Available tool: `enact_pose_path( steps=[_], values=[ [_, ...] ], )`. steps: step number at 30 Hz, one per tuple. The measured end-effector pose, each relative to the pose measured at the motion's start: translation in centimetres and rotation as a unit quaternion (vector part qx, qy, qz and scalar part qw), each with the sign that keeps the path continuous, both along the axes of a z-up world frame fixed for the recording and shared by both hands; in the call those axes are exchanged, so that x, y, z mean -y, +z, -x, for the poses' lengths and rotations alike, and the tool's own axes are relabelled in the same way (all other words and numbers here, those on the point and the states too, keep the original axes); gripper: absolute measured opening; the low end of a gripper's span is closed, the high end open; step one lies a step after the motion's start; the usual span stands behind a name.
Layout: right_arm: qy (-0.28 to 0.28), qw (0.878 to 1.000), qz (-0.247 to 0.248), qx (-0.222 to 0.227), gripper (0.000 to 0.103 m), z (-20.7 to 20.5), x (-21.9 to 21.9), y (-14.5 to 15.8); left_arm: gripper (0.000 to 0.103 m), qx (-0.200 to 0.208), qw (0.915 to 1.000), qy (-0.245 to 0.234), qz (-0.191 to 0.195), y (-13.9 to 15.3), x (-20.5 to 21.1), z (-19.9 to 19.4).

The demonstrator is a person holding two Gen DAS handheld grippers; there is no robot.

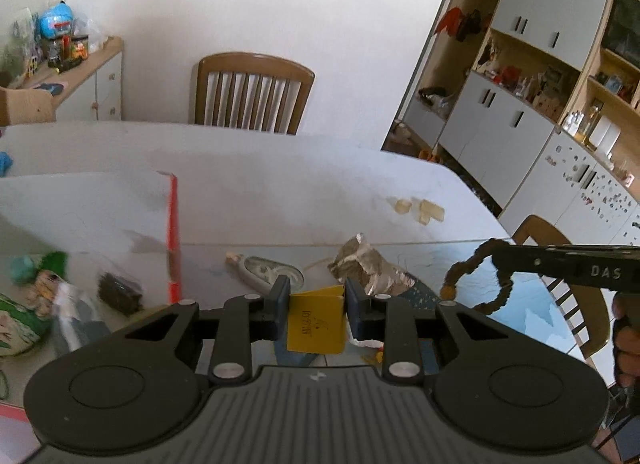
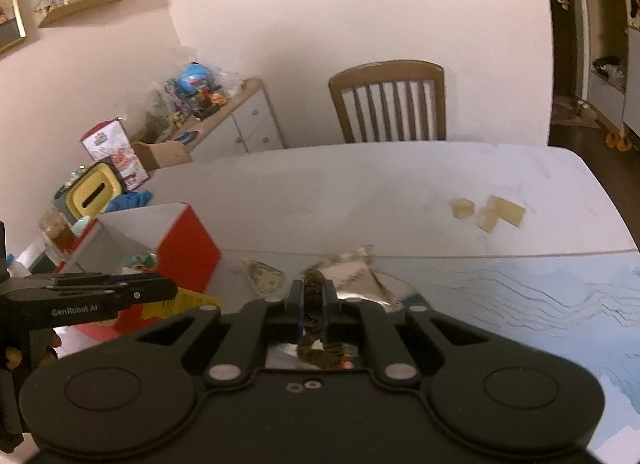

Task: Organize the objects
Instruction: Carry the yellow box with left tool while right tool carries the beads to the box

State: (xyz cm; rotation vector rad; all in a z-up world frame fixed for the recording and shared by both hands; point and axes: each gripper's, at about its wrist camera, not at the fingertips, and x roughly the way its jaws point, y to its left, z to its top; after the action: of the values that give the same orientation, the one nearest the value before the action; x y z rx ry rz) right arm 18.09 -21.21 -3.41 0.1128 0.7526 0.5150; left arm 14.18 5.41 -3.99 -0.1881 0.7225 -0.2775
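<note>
My left gripper point(image 1: 316, 294) is shut on a yellow card packet point(image 1: 317, 322) and holds it above the table. My right gripper point(image 2: 313, 290) is shut on a brown fuzzy cord point(image 2: 314, 324); the cord also shows in the left wrist view point(image 1: 472, 268), dangling from the right gripper's fingers. A red and white open box point(image 2: 188, 248) stands at the left, with its red edge in the left wrist view point(image 1: 173, 232). A silver foil bag point(image 1: 368, 264) and a flat oval packet point(image 1: 272, 272) lie on the table just ahead.
Pale wax-like blocks point(image 1: 420, 210) lie further out on the white table point(image 1: 280, 176). Small packets and a dark block point(image 1: 120, 290) sit inside the box area at left. A wooden chair point(image 1: 250, 92) stands behind the table, another chair point(image 1: 560, 264) at right. Cabinets line the right wall.
</note>
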Motion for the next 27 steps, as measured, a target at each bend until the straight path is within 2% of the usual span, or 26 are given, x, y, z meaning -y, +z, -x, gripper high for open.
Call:
enact_pose_path(
  steps=[8,16,27],
  values=[
    [0.044,0.999,-0.005,0.023,0.007,0.4,-5.7,2.1,0.028,0.028,0.9993,0.026,-0.002,3.3,-4.7,0.8],
    [0.104,0.994,-0.001,0.038,0.007,0.3,-13.4,3.4,0.029,0.043,0.9968,0.065,-0.019,4.9,-10.8,1.1],
    [0.164,0.986,0.008,0.031,0.007,-0.3,-23.1,2.8,0.029,0.019,0.9920,0.119,-0.039,2.8,-18.9,0.6]
  ],
)
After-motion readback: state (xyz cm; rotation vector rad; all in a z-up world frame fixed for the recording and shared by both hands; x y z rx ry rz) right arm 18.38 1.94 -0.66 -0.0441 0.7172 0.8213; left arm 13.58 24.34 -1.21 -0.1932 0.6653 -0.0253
